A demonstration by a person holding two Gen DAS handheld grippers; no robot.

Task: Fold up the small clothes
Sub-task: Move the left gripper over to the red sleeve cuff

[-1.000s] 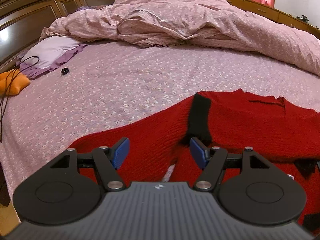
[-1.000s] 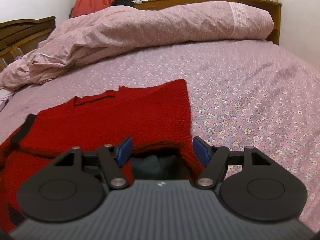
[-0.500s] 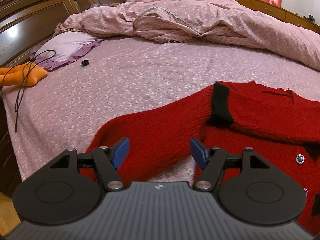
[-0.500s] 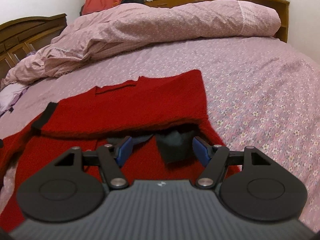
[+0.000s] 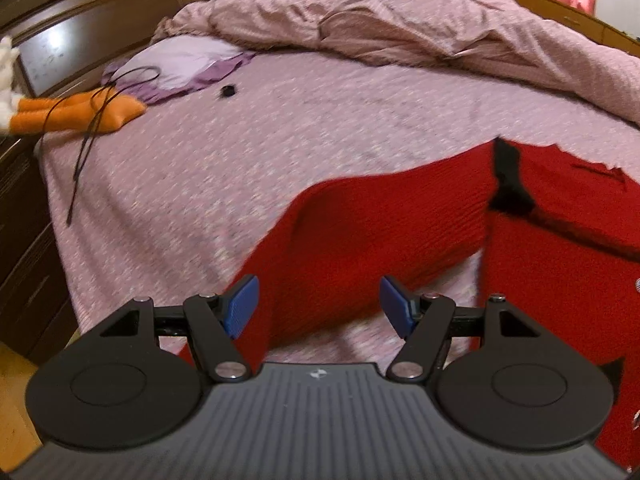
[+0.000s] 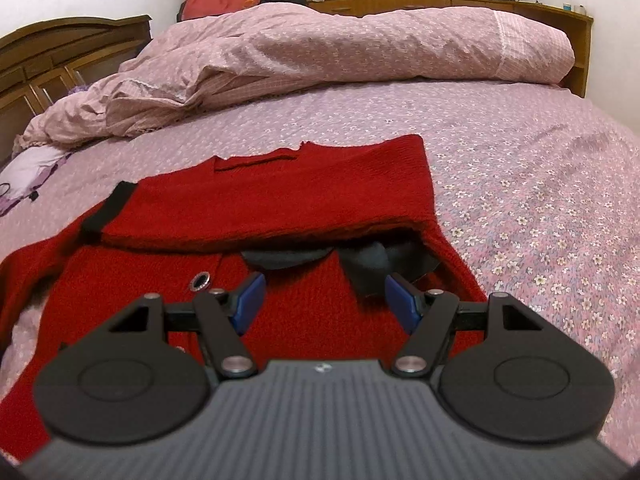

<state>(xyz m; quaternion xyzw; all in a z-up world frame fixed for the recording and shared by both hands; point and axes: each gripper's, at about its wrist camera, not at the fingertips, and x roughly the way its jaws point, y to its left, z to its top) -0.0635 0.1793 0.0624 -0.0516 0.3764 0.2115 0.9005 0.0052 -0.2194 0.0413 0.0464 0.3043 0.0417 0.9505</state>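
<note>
Shift since earlier frames: left tongs [image 5: 319, 302] have travelled sideways along the near edge of the bed, so the outstretched sleeve [image 5: 372, 232] now lies ahead of and between the blue pads; earlier the view centred on the black cuff [image 5: 509, 184]. Right tongs [image 6: 323, 300] have drawn back a little, exposing more of the garment front.
Left tongs state: jaws stand wide, unchanged in spread, nothing between the pads; they hover over the sleeve without pressing on it.
Right tongs state: jaws stand wide, nothing gripped; they hang above the red front panel, near the dark collar lining [image 6: 376, 264].
Garment: red knitted cardigan [image 6: 280, 208] lies flat on the bedsheet [image 6: 520, 184]. One sleeve is already folded across the chest, its black cuff pointing toward the left side. The other sleeve extends outward, unfolded.
Detail: round button [image 6: 200, 281] visible on the front panel, just beside the left pad of the right tongs.
Surroundings: rumpled duvet [image 5: 400, 20] well beyond the garment; orange plush toy [image 5: 76, 114], black cord [image 5: 86, 140] and lilac pillow [image 5: 180, 64] near the headboard, well apart from the work area.
Meaning for task: folding appears partly done. Left tongs seem positioned to take the outstretched sleeve next; this is a judgement only.
Caution: loose knit may sag or bunch if pinched at a single layer edge.
</note>
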